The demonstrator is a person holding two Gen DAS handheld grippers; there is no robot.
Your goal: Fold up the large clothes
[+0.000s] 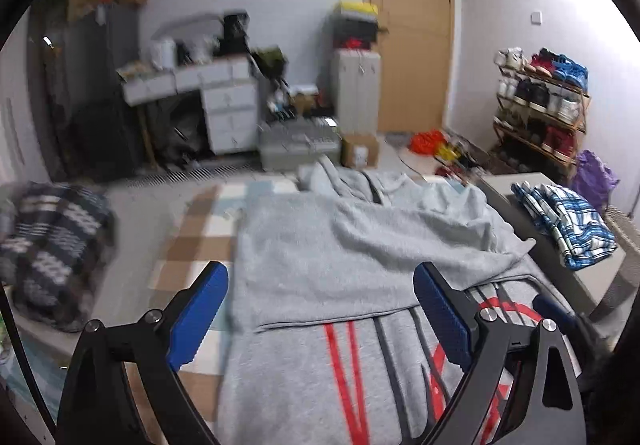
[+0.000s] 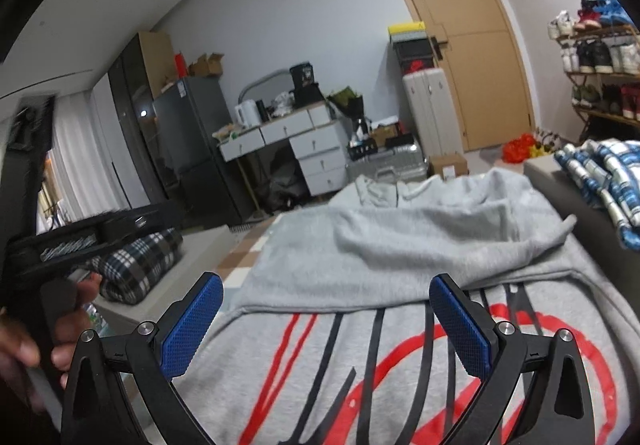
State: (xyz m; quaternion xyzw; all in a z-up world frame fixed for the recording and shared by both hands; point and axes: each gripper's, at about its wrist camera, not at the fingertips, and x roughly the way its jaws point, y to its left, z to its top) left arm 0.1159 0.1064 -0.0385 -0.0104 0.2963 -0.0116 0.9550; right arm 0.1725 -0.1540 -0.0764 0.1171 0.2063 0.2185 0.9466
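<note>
No legible txt; sweatshirt (image 2: 360, 365) print just red/black strokes.

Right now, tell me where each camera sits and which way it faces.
Left wrist: on the left gripper, jaws open, looking down over the grey sweatshirt toward the door; the right gripper's blue tip shows at right.
Right wrist: on the right gripper, jaws open, same direction; a hand holds the left gripper at left.
Shared: sweatshirt, door, plaid shirts.
</note>
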